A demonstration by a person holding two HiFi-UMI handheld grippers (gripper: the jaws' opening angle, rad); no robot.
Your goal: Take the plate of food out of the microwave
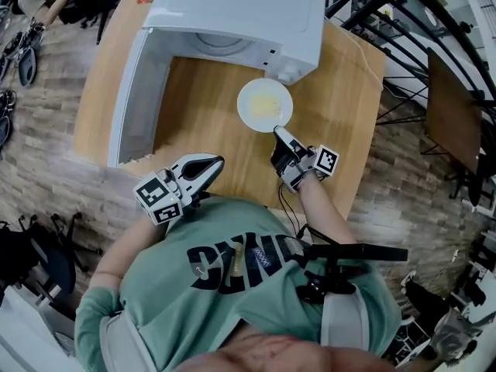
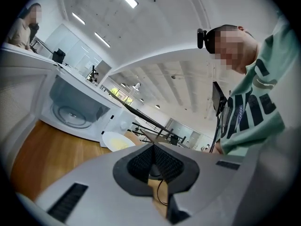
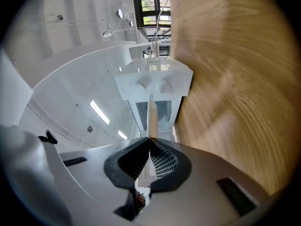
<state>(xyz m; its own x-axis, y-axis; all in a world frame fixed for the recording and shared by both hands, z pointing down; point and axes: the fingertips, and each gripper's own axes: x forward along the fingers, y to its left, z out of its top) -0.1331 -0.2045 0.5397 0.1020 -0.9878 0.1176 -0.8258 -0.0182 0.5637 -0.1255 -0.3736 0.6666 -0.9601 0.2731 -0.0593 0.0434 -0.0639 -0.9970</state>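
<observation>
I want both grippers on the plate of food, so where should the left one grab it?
Probably the bare rim of the plate on its left side, coming in level from where the left gripper is. The rim is thin and flat, the food sits mid-plate, and the right gripper pinches the near edge.

- Your green shirt [image 1: 240,258] carries one line of big dark block letters across the chest. In the head view they stand upside down and are broken by folds, so you cannot read the word for sure.
- In the left gripper view the same shirt [image 2: 256,121] shows only slices of those letters as dark bars, beside a thin strip of bluish print too small to read.
- The marker cube on your left [image 1: 159,198] and the marker cube on your right [image 1: 326,160] bear black-and-white square patterns, not letters or digits.
- The microwave [image 1: 291,49] at the far edge of the table [image 1: 349,91] has a few small dark marks on its front panel; none is legible.
</observation>
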